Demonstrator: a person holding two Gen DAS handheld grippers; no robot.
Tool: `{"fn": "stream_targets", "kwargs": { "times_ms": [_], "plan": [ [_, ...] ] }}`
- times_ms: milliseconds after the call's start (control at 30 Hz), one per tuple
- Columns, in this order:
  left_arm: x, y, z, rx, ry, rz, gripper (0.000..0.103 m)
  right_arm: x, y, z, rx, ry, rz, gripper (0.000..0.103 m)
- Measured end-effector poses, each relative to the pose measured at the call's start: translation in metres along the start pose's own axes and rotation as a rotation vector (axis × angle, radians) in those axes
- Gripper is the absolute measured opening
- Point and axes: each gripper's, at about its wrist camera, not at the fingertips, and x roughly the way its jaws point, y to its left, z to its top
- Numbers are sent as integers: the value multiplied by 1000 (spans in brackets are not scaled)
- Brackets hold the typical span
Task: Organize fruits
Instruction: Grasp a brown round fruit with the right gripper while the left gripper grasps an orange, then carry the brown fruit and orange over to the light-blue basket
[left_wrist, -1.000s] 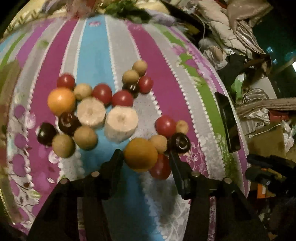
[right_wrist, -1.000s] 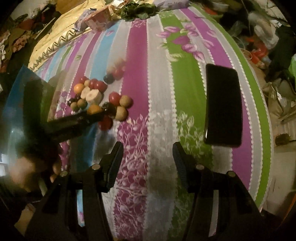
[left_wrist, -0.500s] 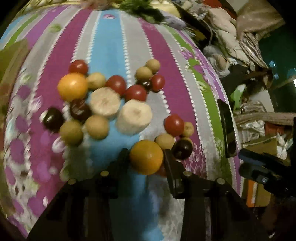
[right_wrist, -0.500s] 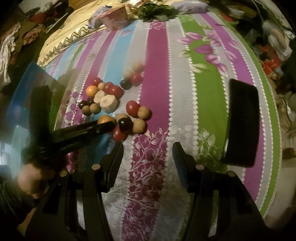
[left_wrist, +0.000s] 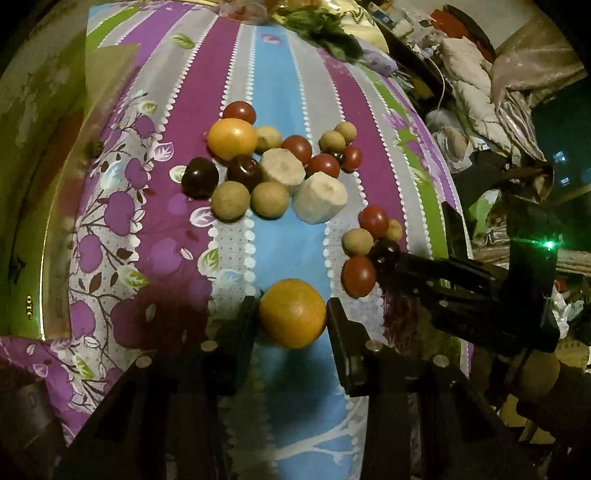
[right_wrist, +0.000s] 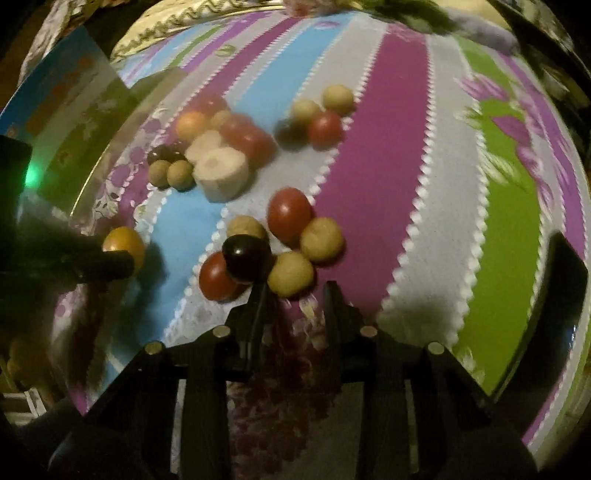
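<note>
My left gripper (left_wrist: 291, 314) is shut on an orange (left_wrist: 292, 313) and holds it over the blue stripe of the striped cloth (left_wrist: 280, 92), near the front. The same orange shows in the right wrist view (right_wrist: 123, 242), pinched by the left gripper's fingers (right_wrist: 107, 264). My right gripper (right_wrist: 293, 295) is open and empty, just in front of a tan fruit (right_wrist: 290, 274) and a dark plum (right_wrist: 245, 256) in a small cluster with red tomatoes (right_wrist: 289, 212). A larger pile with a second orange (left_wrist: 232, 138), plums, tan fruits and two pale cut pieces (left_wrist: 320, 197) lies farther back.
A black phone (right_wrist: 561, 277) lies on the green stripe at the right. A glass panel (left_wrist: 37, 184) stands along the cloth's left edge. Leafy greens (left_wrist: 325, 29) sit at the far end. Clutter and bedding fill the right side beyond the cloth.
My left gripper has closed on the orange and drawn it back from the small cluster. My right gripper has moved forward and left, up to that cluster.
</note>
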Motion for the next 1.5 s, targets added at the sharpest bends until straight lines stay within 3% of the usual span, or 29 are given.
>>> {"fn": "stream_targets", "kwargs": {
  "times_ms": [433, 633, 733, 833, 1000, 1167, 1500],
  "plan": [
    [13, 1, 3, -5, -12, 25, 38, 9, 8, 3, -10, -36, 10, 29],
    [16, -9, 3, 40, -11, 71, 38, -6, 6, 1, 44, -60, -39, 26],
    [13, -17, 4, 47, -12, 133, 39, -18, 5, -3, 111, -58, -123, 26],
    [-3, -33, 8, 59, -39, 190, 39, -42, 3, -6, 207, -68, -224, 26],
    [-33, -72, 17, 71, -52, 292, 39, -81, 12, -5, 298, -99, -266, 26],
    [-71, -91, 28, 63, -96, 306, 39, -117, 28, 8, 299, -154, -275, 26],
    [-151, -90, 54, 29, -193, 338, 39, -165, 57, 41, 264, -239, -277, 26]
  ]
}}
